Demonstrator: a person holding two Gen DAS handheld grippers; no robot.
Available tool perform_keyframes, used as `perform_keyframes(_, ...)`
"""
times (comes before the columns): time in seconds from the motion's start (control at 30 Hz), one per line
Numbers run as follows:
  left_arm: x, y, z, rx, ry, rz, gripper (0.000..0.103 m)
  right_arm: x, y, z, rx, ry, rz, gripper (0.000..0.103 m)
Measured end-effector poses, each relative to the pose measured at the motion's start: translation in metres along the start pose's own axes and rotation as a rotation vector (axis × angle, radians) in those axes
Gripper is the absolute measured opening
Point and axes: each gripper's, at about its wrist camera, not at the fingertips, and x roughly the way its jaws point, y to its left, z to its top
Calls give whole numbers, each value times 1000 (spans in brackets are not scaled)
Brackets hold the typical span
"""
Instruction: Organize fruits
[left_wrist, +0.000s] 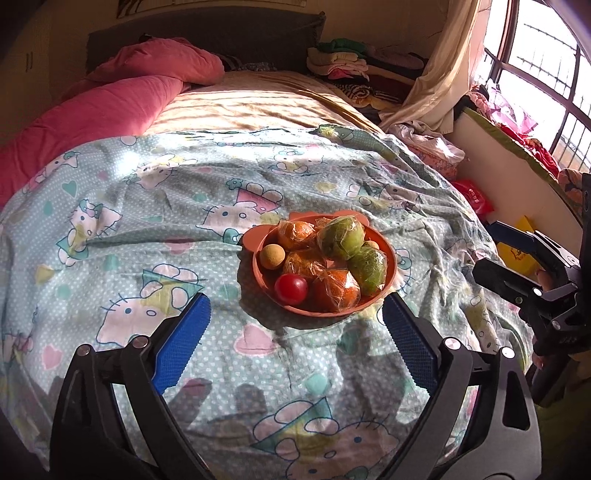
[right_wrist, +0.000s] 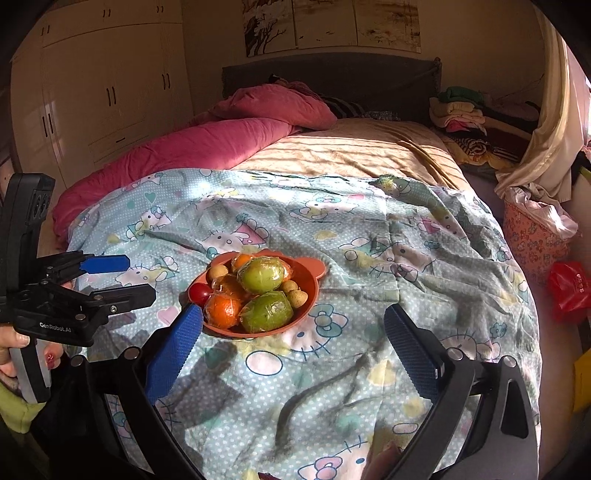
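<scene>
Above the near end of the bed, we are holding the left gripper and the right gripper with fingers wide apart, gripping nothing. Just beyond them, the orange bowl is sitting on the cartoon-print sheet, carrying wrapped oranges, green fruits and a tomato.

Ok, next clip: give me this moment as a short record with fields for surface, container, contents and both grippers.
surface: cartoon-cat print bedsheet on a bed
container: orange plastic bowl with ear-shaped tabs
contents: plastic-wrapped oranges, wrapped green fruits, red tomato, small tan round fruits
left gripper: open, empty, short of the bowl
right gripper: open, empty, near the bowl
fruit outside bowl: none visible
</scene>
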Motion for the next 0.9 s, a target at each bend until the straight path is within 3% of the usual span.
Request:
perform_keyframes(0.47,-17,2,-47,-84,-5,54,93,-20,22,-48,14,-3,-113,99)
perform_keyframes(0.9,-17,4,-76,-119,-1,86,93,-26,30,-77,42,-28,-123,99)
